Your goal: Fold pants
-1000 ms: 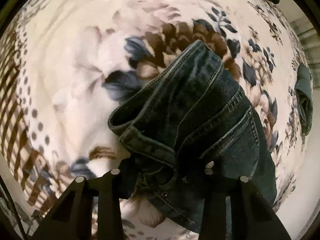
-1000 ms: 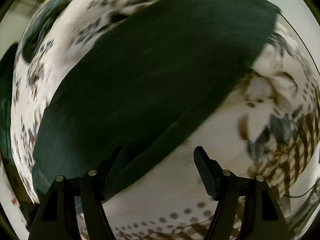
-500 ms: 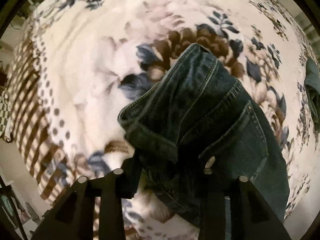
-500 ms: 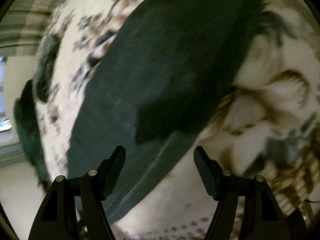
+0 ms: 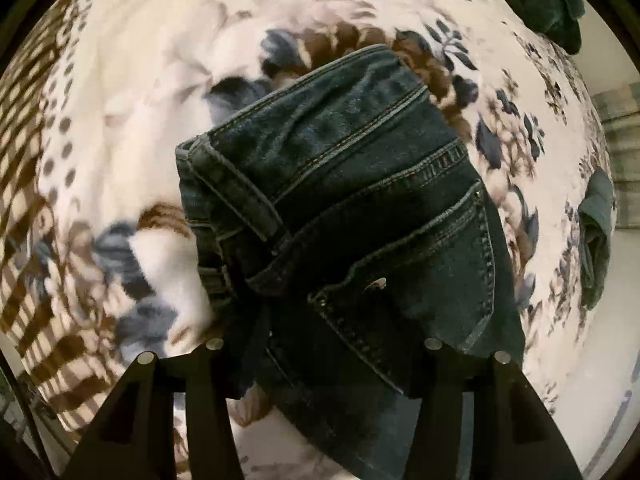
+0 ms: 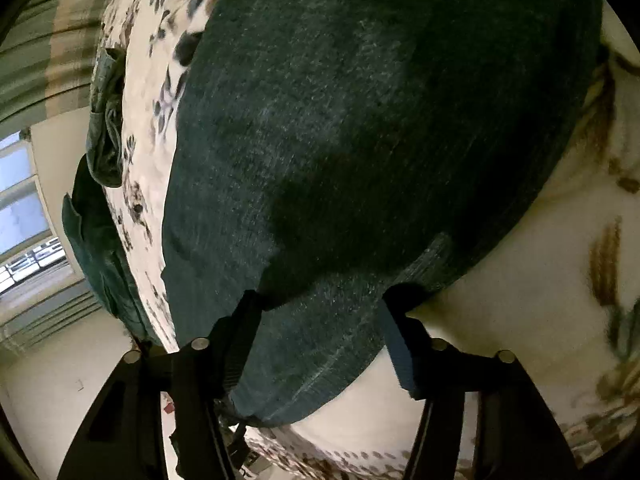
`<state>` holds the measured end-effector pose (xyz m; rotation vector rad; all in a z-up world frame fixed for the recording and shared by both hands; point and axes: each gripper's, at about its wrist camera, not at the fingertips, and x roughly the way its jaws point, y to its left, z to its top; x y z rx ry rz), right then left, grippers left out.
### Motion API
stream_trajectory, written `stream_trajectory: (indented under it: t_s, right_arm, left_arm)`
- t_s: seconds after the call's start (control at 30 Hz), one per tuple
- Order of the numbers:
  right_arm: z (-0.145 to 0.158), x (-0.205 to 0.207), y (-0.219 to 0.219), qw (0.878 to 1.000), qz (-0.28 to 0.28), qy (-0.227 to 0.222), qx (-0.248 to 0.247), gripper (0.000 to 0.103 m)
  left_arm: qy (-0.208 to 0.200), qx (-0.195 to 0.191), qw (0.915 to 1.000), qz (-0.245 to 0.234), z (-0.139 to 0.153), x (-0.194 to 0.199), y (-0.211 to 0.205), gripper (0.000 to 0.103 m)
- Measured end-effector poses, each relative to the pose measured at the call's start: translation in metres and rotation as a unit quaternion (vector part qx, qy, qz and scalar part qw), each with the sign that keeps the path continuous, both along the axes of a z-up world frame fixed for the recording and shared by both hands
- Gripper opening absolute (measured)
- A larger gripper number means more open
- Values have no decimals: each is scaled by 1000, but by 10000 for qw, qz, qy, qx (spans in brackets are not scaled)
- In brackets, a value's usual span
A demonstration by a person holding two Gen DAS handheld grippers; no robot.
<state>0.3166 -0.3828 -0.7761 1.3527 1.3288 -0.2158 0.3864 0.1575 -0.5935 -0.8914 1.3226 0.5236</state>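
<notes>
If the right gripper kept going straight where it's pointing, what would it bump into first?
The dark jeans. The right gripper points down at the denim, its jaws closing with a fold of it between them. Under that is the flowery blanket, though depth is hard to judge.

left tongs [image 5: 320,344] opening around jeans [image 5: 360,200] on floral blanket [image 5: 140,100].

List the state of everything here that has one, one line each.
jeans: folded, waistband bunched, lying on the blanket.
left gripper: opening, denim between its jaws.
right gripper: closing around the jeans' edge.
blanket: spread out.
</notes>
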Motion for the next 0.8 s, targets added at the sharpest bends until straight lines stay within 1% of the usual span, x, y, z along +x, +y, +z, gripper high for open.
stream_trajectory:
  t_s: [0.07,0.1,0.13,0.17,0.27,0.3,0.37,0.47,0.5,0.53,0.6,0.67,0.73,0.8]
  right_arm:
    - [8,2,5,9996,154,-59,-243,51]
    - [12,3,9,9990,211,-72,-388,47]
    - [14,2,10,9986,230,-66,-482,41]
    - [16,2,11,9983,223,-61,-534,39]
    - [17,-4,10,9982,31,-35,-606,28]
    - [19,-5,9,9979,-2,-42,-641,25]
    - [21,-6,10,9978,-38,-61,-656,24]
    - [16,-3,8,9988,-78,-181,-459,26]
    - [12,-2,6,9991,-113,-179,-361,28]
    - [6,0,5,9995,-133,-164,-234,30]
    - [-2,4,2,9998,-101,-140,-100,30]
    - [1,4,1,9999,-116,-119,-40,30]
    - [12,1,2,9999,2,-117,-52,30]
    - [23,-4,3,9997,0,-237,32,30]
  left_arm:
    - [82,347,9989,-290,6,4,-9,36]
    - [121,476,9981,-367,8,5,-13,30]
    - [117,583,9973,-442,10,4,-15,28]
    - [106,617,9969,-487,11,4,-17,26]
    - [156,768,9952,-578,15,4,-19,13]
    - [168,811,9947,-607,16,3,-19,11]
    - [152,826,9942,-674,18,2,-18,8]
    - [114,770,9943,-729,19,0,-16,8]
    - [92,725,9948,-707,19,-12,-12,11]
    - [68,555,9968,-565,17,-15,-7,13]
    - [-29,180,9995,-264,13,-23,2,19]
    - [-194,-207,9996,8,13,-34,5,23]
    - [-275,-363,9990,26,17,-39,0,26]
    - [-291,-383,9988,22,23,-43,-8,30]
